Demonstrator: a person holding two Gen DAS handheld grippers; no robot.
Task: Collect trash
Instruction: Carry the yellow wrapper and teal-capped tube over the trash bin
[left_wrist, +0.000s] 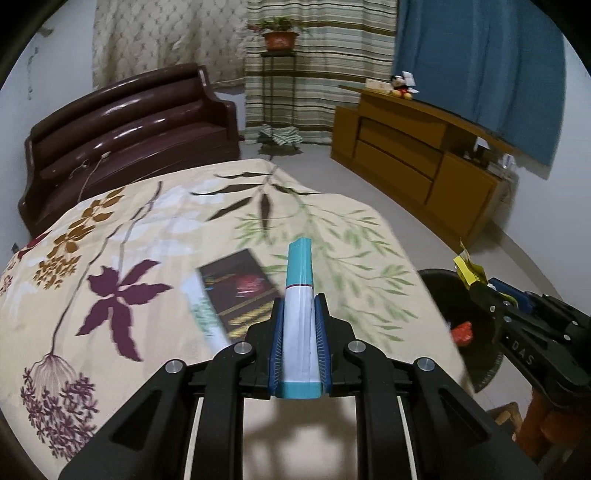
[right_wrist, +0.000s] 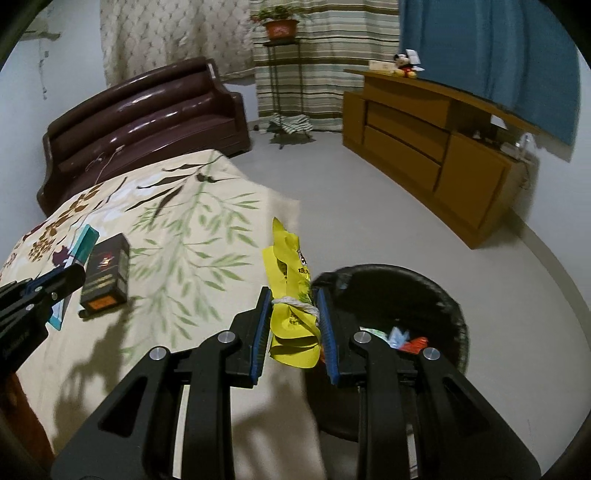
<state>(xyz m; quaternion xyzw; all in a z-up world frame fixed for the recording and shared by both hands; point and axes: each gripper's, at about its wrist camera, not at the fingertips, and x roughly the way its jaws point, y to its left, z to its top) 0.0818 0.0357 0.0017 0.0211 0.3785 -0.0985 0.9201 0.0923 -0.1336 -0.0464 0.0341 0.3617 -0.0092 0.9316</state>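
Note:
My left gripper (left_wrist: 299, 301) is shut on a flat teal and white box (left_wrist: 300, 295), held above the floral tablecloth (left_wrist: 147, 229). A dark printed box (left_wrist: 240, 291) lies on the cloth just left of it. My right gripper (right_wrist: 293, 299) is shut on a crumpled yellow wrapper (right_wrist: 291, 295) tied with a bit of string, at the table's right edge beside a black bin (right_wrist: 436, 291). The bin holds several scraps, a red one (right_wrist: 415, 345) among them. In the left wrist view the right gripper (left_wrist: 476, 284) with the yellow wrapper (left_wrist: 467, 267) hangs over the bin (left_wrist: 443, 291).
A dark brown sofa (left_wrist: 129, 129) stands behind the table. A wooden cabinet (left_wrist: 413, 155) with a soft toy (left_wrist: 400, 86) lines the right wall. A plant on a metal stand (left_wrist: 279, 38) is at the curtains. Bare grey floor (right_wrist: 351, 192) lies between table and cabinet.

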